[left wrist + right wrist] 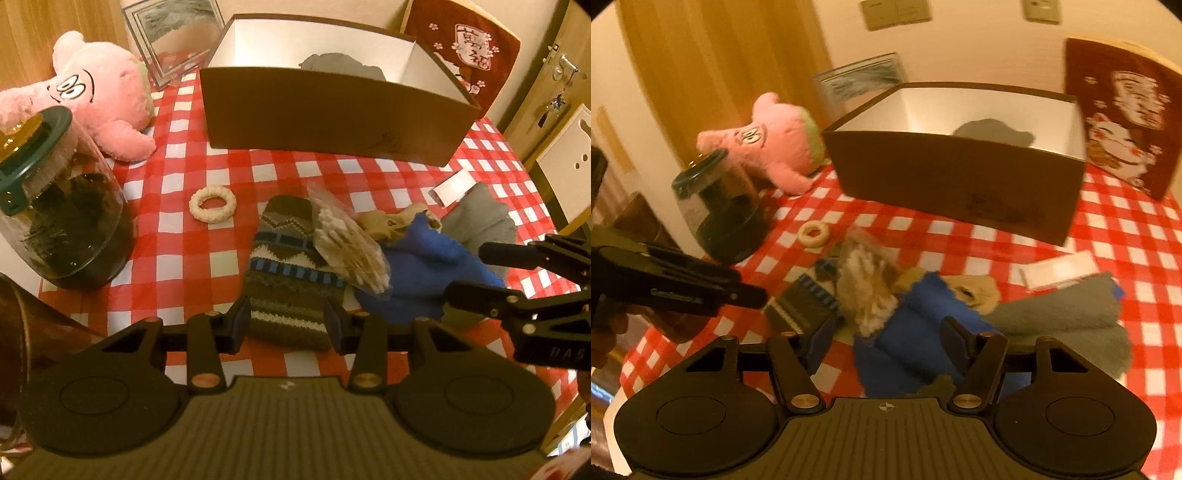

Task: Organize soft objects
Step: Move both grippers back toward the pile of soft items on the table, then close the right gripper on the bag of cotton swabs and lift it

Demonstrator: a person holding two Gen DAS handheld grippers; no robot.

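Below, left gripper jaws parted astride knitted sock, right gripper parted over blue cloth

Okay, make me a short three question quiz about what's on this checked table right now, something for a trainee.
1. True or false: the brown box has nothing in it.
2. Multiple choice: what lies on top of the patterned knit sock? A) the white ring B) a clear bag of cotton swabs C) the pink plush
3. Which cloth sits between the fingers of the right gripper?

Key:
1. False; a dark grey cloth lies inside.
2. B; the bag of cotton swabs overlaps the sock's right side.
3. The blue cloth; the pads do not visibly press on it.
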